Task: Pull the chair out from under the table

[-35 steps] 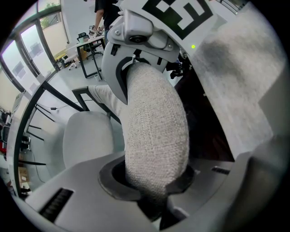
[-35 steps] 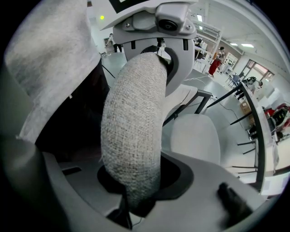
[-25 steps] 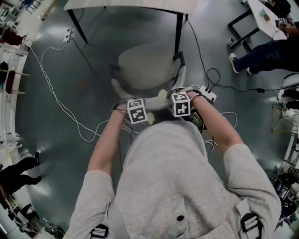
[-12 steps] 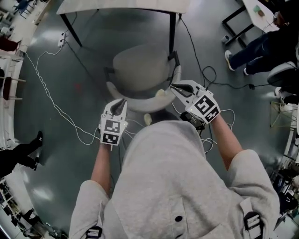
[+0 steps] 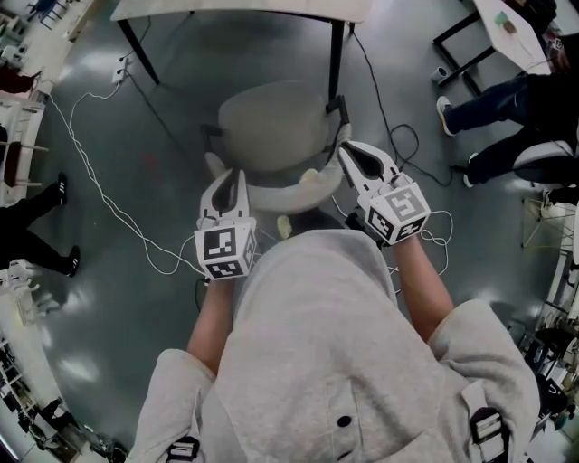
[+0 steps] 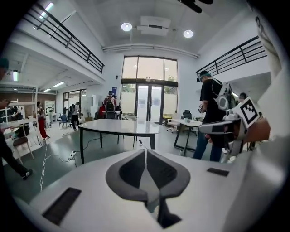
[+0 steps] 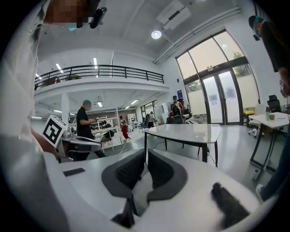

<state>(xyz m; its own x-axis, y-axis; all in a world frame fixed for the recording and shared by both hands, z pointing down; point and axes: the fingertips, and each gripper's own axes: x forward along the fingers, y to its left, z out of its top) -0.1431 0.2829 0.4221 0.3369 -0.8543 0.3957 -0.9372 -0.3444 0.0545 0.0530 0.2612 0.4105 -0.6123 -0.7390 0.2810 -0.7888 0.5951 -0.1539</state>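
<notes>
Chair [image 5: 276, 127] is released: left gripper [image 5: 233, 178] and right gripper [image 5: 349, 150] are raised, closed and empty; pull is judged complete.

The chair [image 5: 271, 136] stands at my twelve o'clock, the table [image 5: 244, 7] beyond it. My left tool [image 5: 233, 181] is at its seven, my right tool [image 5: 351, 152] at its four.

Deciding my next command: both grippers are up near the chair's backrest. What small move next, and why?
Probably nothing beyond easing both hands back. The left gripper and right gripper are shut on nothing, off the backrest, and the chair appears to stand clear of the table edge, so the pull looks finished.
</notes>
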